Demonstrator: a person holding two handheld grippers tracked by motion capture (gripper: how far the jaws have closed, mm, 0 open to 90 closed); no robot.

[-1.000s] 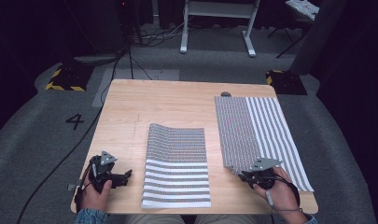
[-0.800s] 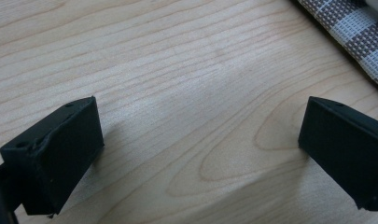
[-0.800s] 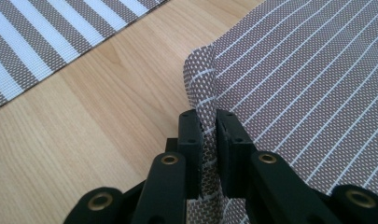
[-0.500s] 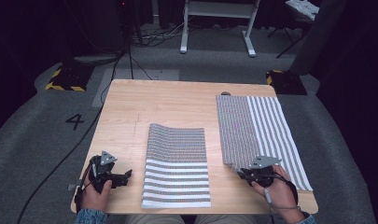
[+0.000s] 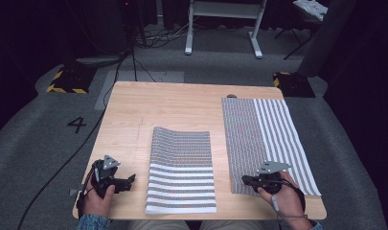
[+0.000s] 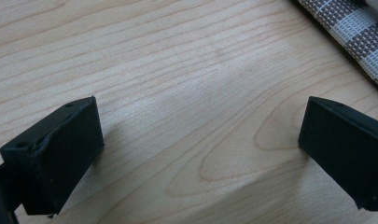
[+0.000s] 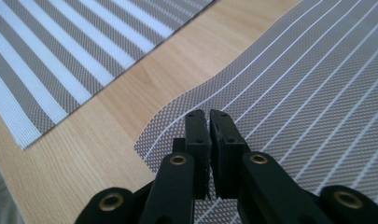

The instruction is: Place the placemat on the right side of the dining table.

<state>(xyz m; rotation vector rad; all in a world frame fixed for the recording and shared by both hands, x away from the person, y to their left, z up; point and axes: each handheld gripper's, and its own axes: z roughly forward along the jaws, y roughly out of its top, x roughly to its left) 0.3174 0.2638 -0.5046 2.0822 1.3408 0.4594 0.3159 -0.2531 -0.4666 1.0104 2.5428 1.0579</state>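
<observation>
Two striped woven placemats lie on the wooden table (image 5: 134,115). The middle placemat (image 5: 182,172) has its far half folded over. The right placemat (image 5: 268,134) lies long, with fine stripes on its left half. My right gripper (image 5: 246,180) sits at that mat's near left corner. Its jaws have just been closing and now stand together (image 7: 209,116), pinching the right placemat (image 7: 317,93), whose edge bulges up beside them. My left gripper (image 5: 129,181) rests open over bare wood (image 6: 200,154), nothing between its fingers. A corner of the middle placemat (image 6: 354,32) lies beyond it.
The table's near edge runs just below both hands. A small dark spot (image 5: 231,96) sits at the far edge by the right placemat. A white frame stand (image 5: 225,28) and cables lie on the grey floor behind the table. The middle placemat (image 7: 60,70) lies left of the right gripper.
The right gripper has barely shifted at the mat's near corner. The left gripper and both mats lie as before.
</observation>
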